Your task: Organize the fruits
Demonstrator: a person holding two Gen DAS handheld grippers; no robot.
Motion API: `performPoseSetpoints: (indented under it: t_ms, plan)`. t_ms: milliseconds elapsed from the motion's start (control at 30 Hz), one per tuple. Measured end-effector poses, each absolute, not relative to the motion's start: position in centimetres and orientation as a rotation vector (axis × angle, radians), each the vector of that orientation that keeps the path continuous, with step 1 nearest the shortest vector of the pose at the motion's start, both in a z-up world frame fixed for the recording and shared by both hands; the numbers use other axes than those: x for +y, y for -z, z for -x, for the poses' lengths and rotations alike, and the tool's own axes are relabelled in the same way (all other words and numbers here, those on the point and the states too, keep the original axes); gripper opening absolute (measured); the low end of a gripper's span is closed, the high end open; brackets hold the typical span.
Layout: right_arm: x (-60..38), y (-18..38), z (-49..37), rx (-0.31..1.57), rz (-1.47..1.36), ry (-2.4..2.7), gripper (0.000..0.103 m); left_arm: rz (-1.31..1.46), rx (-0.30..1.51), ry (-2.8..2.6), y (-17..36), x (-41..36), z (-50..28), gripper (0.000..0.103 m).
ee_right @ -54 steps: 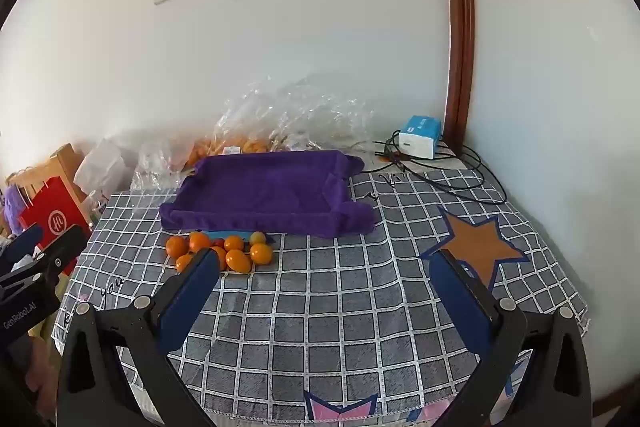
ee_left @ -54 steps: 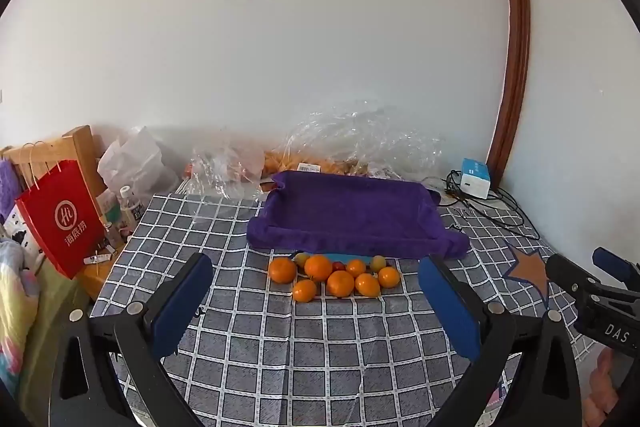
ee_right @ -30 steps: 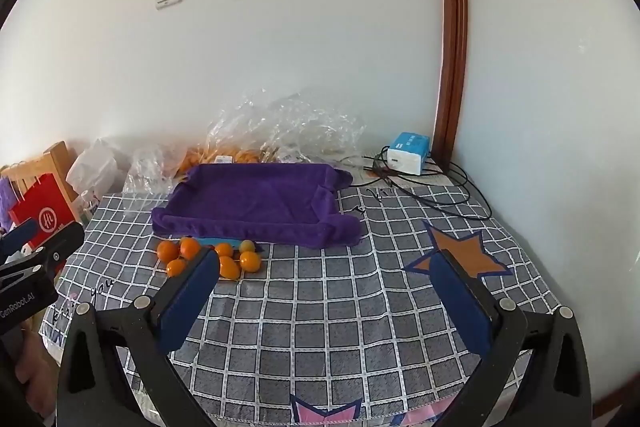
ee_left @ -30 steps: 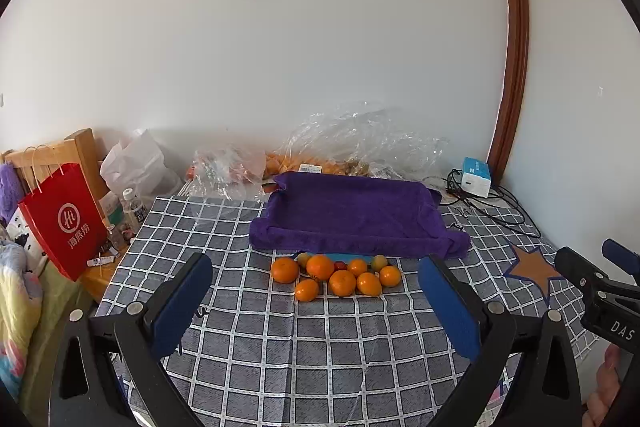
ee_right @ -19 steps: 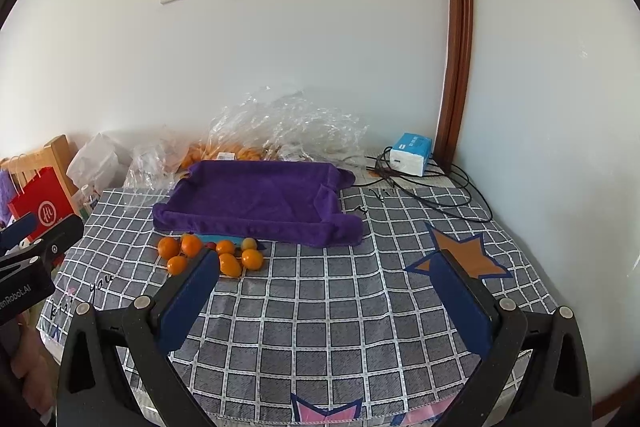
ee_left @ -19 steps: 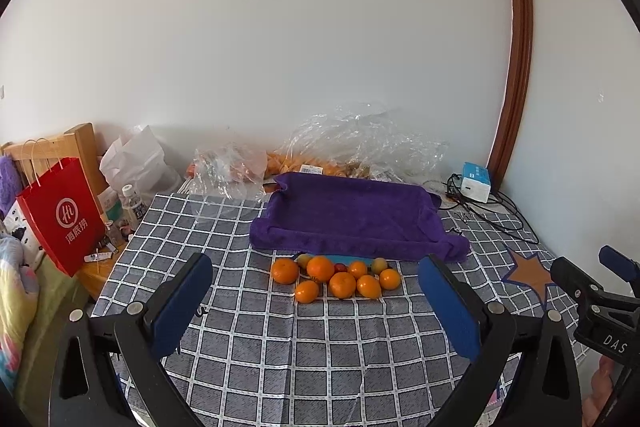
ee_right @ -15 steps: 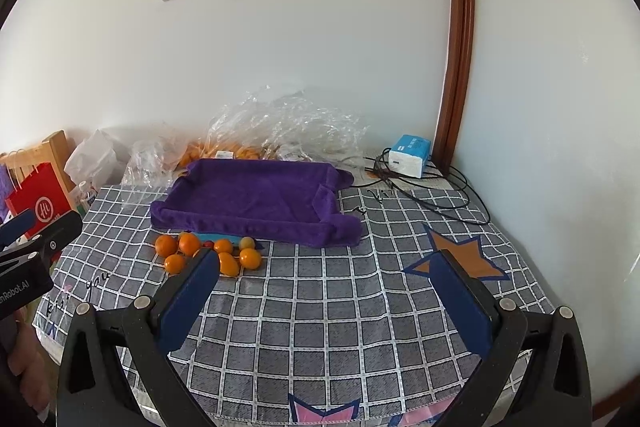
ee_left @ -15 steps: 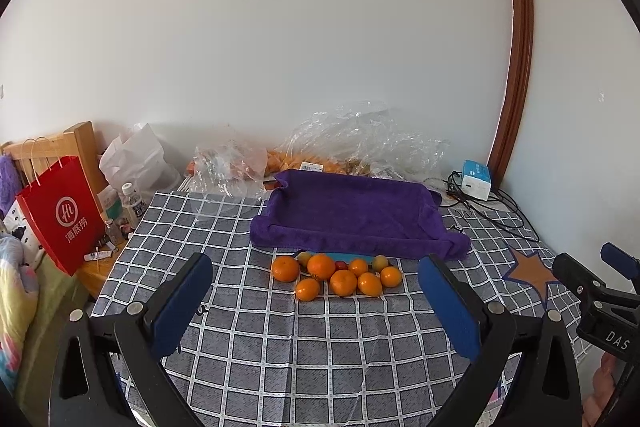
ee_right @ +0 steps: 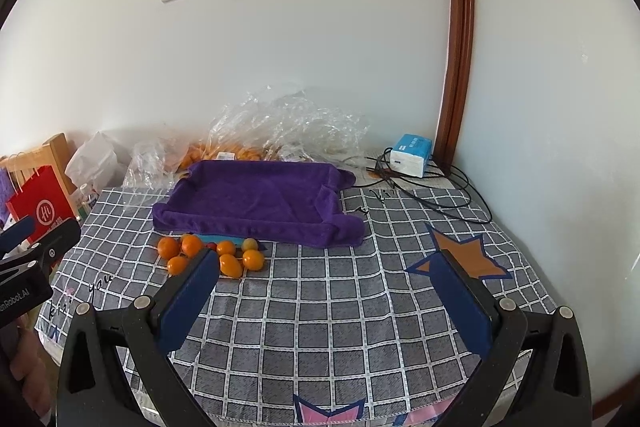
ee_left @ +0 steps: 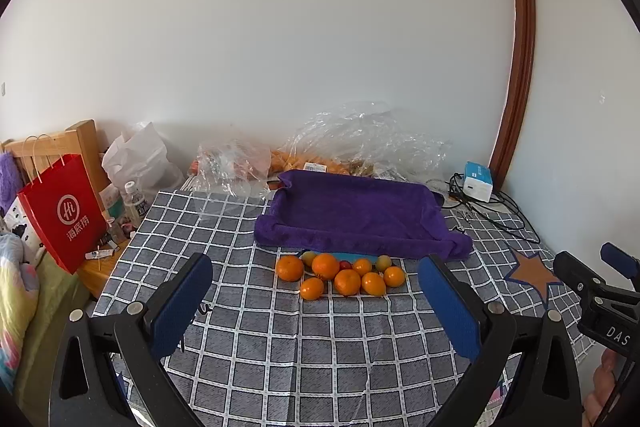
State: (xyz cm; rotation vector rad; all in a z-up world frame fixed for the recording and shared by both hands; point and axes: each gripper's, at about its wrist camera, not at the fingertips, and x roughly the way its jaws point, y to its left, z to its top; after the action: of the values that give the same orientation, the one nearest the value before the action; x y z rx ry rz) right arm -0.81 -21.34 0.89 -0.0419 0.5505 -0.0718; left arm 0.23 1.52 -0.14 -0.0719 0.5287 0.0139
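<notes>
Left wrist view: the left gripper (ee_left: 316, 293) hovers above the checked worktop (ee_left: 280, 347), its blue fingers (ee_left: 182, 303) spread wide and empty. The fruits (ee_left: 340, 273), a cluster of oranges with a few smaller pieces, lie ahead between the fingers, well apart from them, just before the purple towel-lined tray (ee_left: 356, 213). In the right wrist view the right gripper (ee_right: 326, 293) is likewise spread and empty; its left finger overlaps the cluster's near edge. Crumpled plastic bags (ee_left: 360, 143) sit behind the tray, a red paper bag (ee_left: 60, 211) at left.
</notes>
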Motion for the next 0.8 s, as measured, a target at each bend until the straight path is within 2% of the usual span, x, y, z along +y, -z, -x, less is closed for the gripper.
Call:
performPoseSetpoints:
  t_ms: [800]
  plan:
    - [-20.2,-1.1,0.9,0.540,0.073,0.066,0.103,0.086,0.512,-0.014,0.3,2.1,0.6,0.103]
